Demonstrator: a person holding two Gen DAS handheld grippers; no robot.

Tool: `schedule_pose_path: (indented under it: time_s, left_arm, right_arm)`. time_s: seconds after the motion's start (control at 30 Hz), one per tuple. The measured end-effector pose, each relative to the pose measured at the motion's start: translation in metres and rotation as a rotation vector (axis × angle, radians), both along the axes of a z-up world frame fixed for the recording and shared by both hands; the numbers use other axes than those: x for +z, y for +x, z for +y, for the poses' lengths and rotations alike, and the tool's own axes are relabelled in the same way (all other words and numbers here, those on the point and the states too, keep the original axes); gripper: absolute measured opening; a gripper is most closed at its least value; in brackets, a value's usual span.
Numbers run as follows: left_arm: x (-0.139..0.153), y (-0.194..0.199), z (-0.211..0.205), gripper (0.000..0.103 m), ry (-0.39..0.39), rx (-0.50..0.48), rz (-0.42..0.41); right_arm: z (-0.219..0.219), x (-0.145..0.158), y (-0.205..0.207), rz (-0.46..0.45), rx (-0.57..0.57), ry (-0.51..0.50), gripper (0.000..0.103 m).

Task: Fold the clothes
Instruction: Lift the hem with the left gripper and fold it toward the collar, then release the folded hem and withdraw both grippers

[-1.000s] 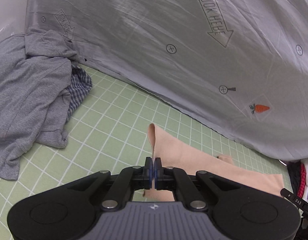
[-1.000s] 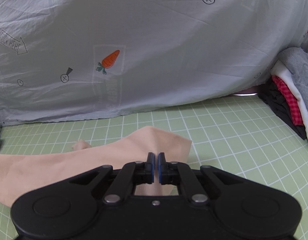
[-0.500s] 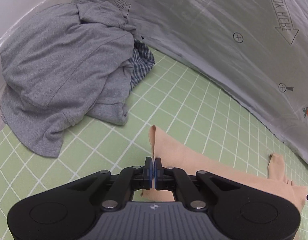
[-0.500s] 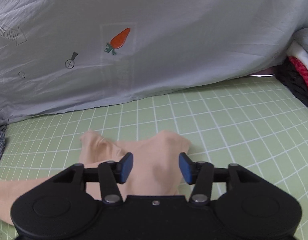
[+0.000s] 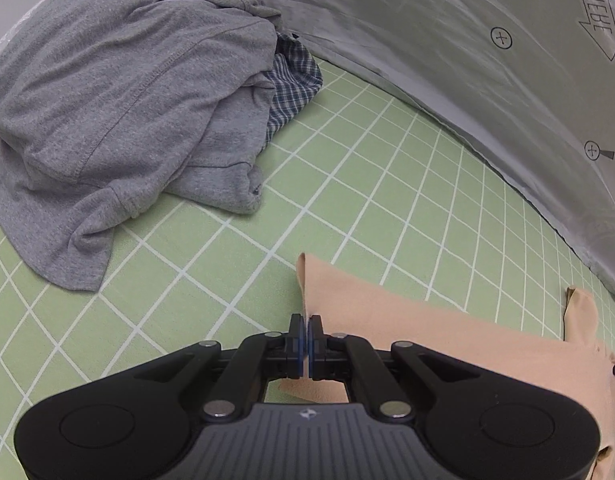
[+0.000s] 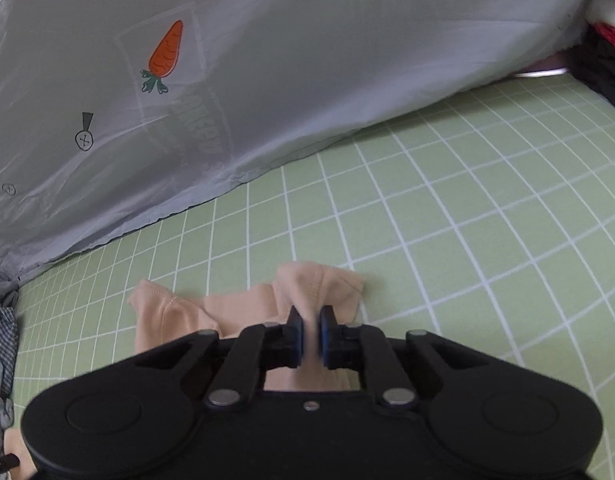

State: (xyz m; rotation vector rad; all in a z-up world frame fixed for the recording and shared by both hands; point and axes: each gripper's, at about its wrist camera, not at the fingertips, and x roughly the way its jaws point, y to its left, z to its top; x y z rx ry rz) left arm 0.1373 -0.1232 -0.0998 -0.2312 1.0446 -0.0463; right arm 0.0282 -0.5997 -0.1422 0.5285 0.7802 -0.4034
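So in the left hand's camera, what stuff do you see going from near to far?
left gripper, shut on the peach garment → bare green grid mat → grey sheet with printed arrows at the back.

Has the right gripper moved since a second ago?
Yes. The right gripper has advanced to the peach garment's far edge, lower toward the green grid mat; its fingers are closing on fabric.
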Motion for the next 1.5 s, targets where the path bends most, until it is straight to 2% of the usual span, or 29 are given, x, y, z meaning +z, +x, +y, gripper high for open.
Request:
schedule_pose_path:
  time_s: [0.17,0.2,0.3,0.33,0.4,0.5,0.6,0.77,0.9,1.0,1.13,1.17,1.2,1.23,1.27,1.3,1.37,1.4,1.5]
  left_arm:
    - [-0.007,-0.001,0.0,0.002,-0.012,0.017,0.016]
    - [-0.007,-0.001,-0.001,0.002,-0.013,0.017,0.017]
    - [-0.004,-0.002,-0.004,0.001,-0.027,0.008,0.008]
    - [-0.001,-0.003,-0.007,0.001,-0.027,-0.006,-0.003]
    - [0.006,-0.005,-0.014,0.001,-0.034,-0.033,-0.023]
    - [0.017,-0.012,-0.032,0.001,-0.069,-0.094,-0.046]
    - [0.034,-0.028,-0.061,0.001,-0.097,-0.197,-0.085]
    - [0.057,-0.085,-0.119,0.001,-0.14,-0.42,-0.129]
    - [0.057,-0.146,-0.16,0.001,-0.195,-0.577,-0.099]
    - [0.048,-0.193,-0.189,0.001,-0.186,-0.688,-0.069]
    - [0.019,-0.239,-0.208,0.004,-0.162,-0.734,0.048]
    - [0.013,-0.249,-0.209,0.009,-0.14,-0.733,0.069]
    - [0.008,-0.256,-0.209,0.021,-0.118,-0.729,0.085]
    - [0.005,-0.263,-0.206,0.028,-0.104,-0.721,0.095]
    - [0.004,-0.269,-0.202,0.041,-0.091,-0.709,0.101]
    - [0.005,-0.273,-0.196,0.053,-0.084,-0.687,0.096]
    - [0.008,-0.276,-0.181,0.067,-0.059,-0.628,0.079]
    - [0.01,-0.276,-0.174,0.072,-0.04,-0.595,0.071]
    - [0.015,-0.27,-0.152,0.074,0.018,-0.502,0.062]
  right_arm:
    - [-0.008,-0.002,0.017,0.03,0.043,-0.04,0.01]
    - [-0.009,-0.002,0.019,0.04,0.044,-0.043,0.014]
    - [-0.007,0.009,0.018,0.076,0.024,-0.111,0.055]
    - [-0.006,0.015,0.014,0.082,0.014,-0.143,0.064]
    - [-0.004,0.024,-0.002,0.079,-0.005,-0.168,0.074]
    - [-0.001,0.029,-0.038,0.092,-0.066,-0.167,0.078]
    - [0.004,0.033,-0.082,0.122,-0.119,-0.156,0.08]
    - [0.02,0.037,-0.154,0.177,-0.168,-0.155,0.082]
    - [0.031,0.045,-0.203,0.171,-0.183,-0.139,0.087]
    - [0.037,0.044,-0.23,0.175,-0.172,-0.121,0.088]
    - [0.049,0.04,-0.259,0.195,-0.123,-0.129,0.091]
    - [0.053,0.039,-0.266,0.2,-0.108,-0.13,0.092]
    - [0.057,0.037,-0.272,0.204,-0.095,-0.132,0.094]
    - [0.061,0.034,-0.278,0.208,-0.081,-0.135,0.096]
    - [0.065,0.032,-0.283,0.21,-0.064,-0.14,0.099]
    - [0.07,0.03,-0.287,0.207,-0.042,-0.147,0.102]
    - [0.078,0.028,-0.289,0.198,-0.001,-0.155,0.103]
    - [0.082,0.027,-0.288,0.19,0.015,-0.155,0.103]
    - [0.095,0.03,-0.279,0.137,0.059,-0.141,0.103]
